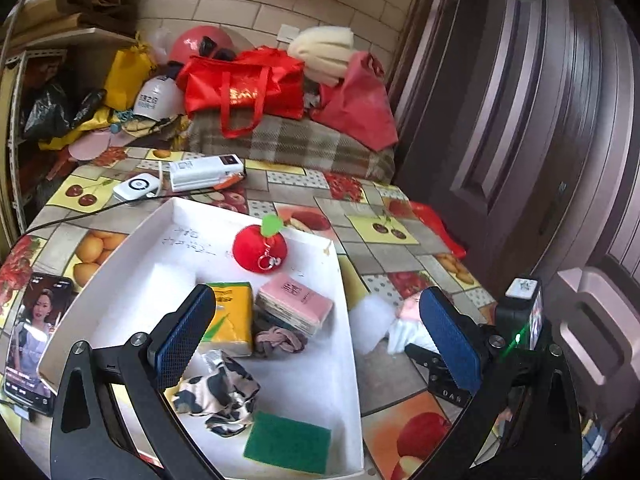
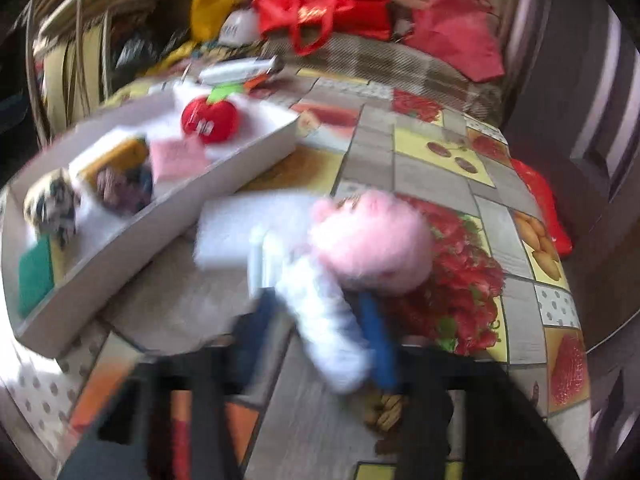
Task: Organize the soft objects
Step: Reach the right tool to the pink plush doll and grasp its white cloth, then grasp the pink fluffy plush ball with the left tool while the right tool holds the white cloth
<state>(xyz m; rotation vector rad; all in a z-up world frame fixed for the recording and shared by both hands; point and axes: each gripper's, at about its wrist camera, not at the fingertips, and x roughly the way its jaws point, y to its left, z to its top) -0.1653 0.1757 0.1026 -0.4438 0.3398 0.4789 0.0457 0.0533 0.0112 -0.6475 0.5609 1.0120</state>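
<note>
The left gripper (image 1: pixel 316 340) pointed toward twelve o'clock, angled downward, its jaws spread wide and empty; the right gripper (image 2: pixel 320 316), blurred, tilted steeply down, jaws clamped on a soft toy (image 2: pixel 360 248)

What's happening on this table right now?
A person with two handheld grippers is sorting soft things into a white tray. The right gripper has closed on a pink-and-white plush toy lying on the table outside the tray. The left gripper hangs open over the tray, which already holds a red plush apple and more.
</note>
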